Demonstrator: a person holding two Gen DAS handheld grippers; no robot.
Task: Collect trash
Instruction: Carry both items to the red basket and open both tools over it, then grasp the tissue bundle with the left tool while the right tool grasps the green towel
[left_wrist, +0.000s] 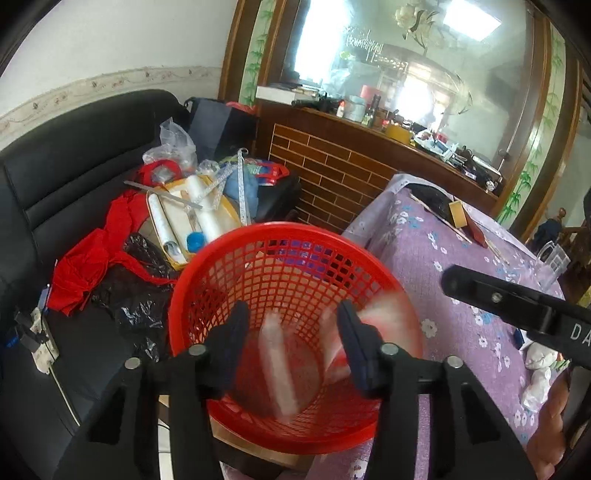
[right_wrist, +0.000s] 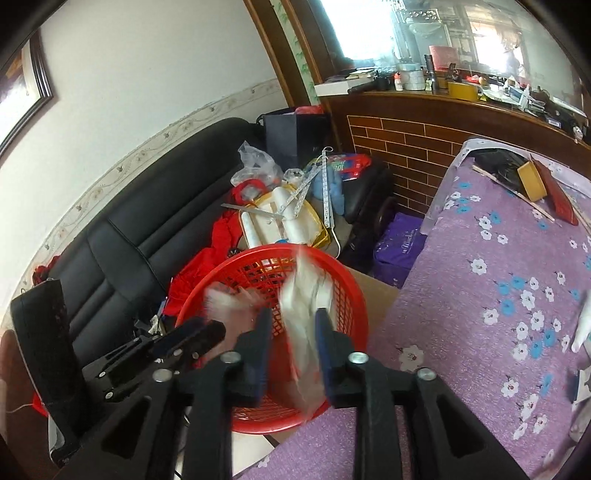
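Note:
A red mesh basket (left_wrist: 280, 230) stands beside the table, under both grippers. My left gripper (left_wrist: 292, 310) hangs over its mouth, open, and a blurred white scrap (left_wrist: 277, 369) lies loose between and below the fingers, inside the basket. A second blurred white-and-red scrap (left_wrist: 384, 310) shows by the basket's right rim. In the right wrist view my right gripper (right_wrist: 292, 317) is over the basket (right_wrist: 354, 295) with its jaws apart. A smeared white wrapper (right_wrist: 303, 306) hangs between them, seemingly free of the pads. The left gripper (right_wrist: 218, 332) shows at lower left.
A table with a purple flowered cloth (left_wrist: 461, 258) is on the right, with crumpled white tissue (left_wrist: 539, 362) near its front and a yellow box (right_wrist: 532, 181) at the back. A black sofa (left_wrist: 74, 177) heaped with clutter is on the left. A brick-patterned counter (left_wrist: 332, 166) stands behind.

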